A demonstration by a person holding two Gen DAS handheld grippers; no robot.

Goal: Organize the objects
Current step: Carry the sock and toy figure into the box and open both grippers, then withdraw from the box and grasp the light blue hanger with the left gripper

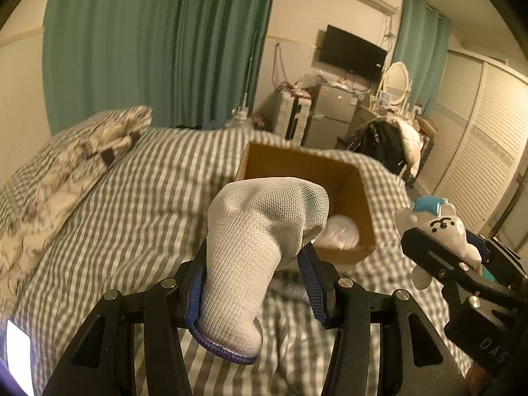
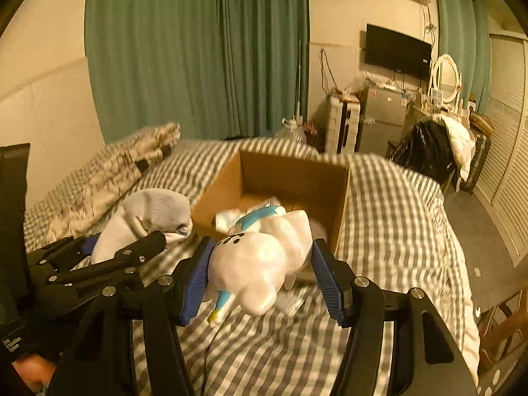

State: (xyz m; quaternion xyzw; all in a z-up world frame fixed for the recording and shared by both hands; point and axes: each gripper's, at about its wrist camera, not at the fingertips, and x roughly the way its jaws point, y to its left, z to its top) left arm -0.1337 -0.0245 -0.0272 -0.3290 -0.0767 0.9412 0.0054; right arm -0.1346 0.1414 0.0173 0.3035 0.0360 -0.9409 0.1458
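Between left claw (image 1: pixel 255 283) pads, white sock (image 1: pixel 260 244) upright, toe toward cardboard box (image 1: pixel 359 198)

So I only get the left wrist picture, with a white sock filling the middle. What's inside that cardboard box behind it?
Observer: From the right wrist view, the cardboard box is open on top and holds pale, blurry items I can't identify.
Operator: And that little white toy at my right edge, is it gripped properly?
Observer: Yes. The right gripper has the white toy figure between both blue pads, just in front of the box.
Operator: Does the sock look held from over there?
Observer: The sock sticks out of the left gripper, up off the checked bedcover, left of the box.
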